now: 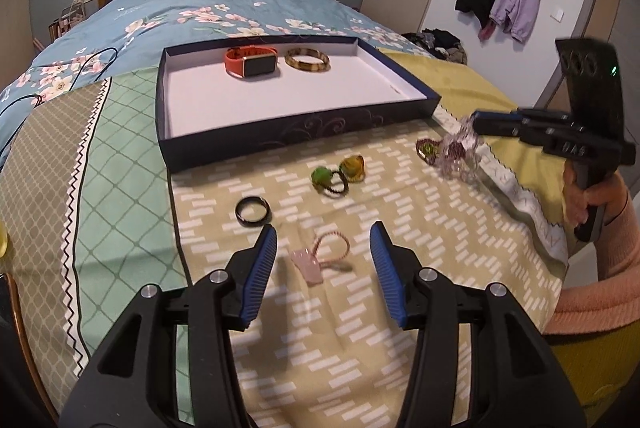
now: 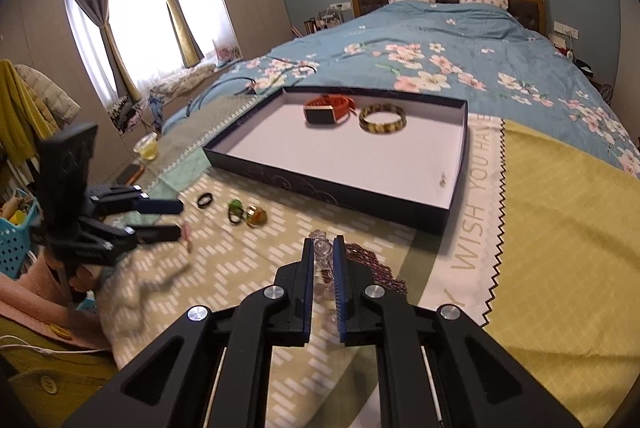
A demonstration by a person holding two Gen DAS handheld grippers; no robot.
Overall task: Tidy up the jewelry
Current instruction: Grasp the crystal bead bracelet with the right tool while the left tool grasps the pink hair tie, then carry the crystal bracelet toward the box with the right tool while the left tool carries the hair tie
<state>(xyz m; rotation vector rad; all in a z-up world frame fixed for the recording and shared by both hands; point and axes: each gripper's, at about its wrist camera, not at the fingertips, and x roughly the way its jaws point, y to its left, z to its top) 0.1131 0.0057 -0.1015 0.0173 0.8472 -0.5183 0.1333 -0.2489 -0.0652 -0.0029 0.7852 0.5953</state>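
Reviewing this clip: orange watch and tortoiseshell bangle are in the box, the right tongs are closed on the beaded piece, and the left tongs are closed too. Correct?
Not quite: the left tongs are open, above the pink hair tie, as the left wrist view shows. The rest holds: watch and bangle in the box, right tongs closed on the beaded piece.

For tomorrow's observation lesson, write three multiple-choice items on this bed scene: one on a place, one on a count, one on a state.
1. Where is the orange watch?
A. in the tray
B. on the green cloth
C. on a pillow

2. How many items lie in the tray?
A. one
B. two
C. four

3. The left tool is:
A. shut on a ring
B. open over the pink hair tie
C. inside the tray

Key: A, it sits on the tray floor; B, watch and bangle only; B, its fingers stand wide apart.
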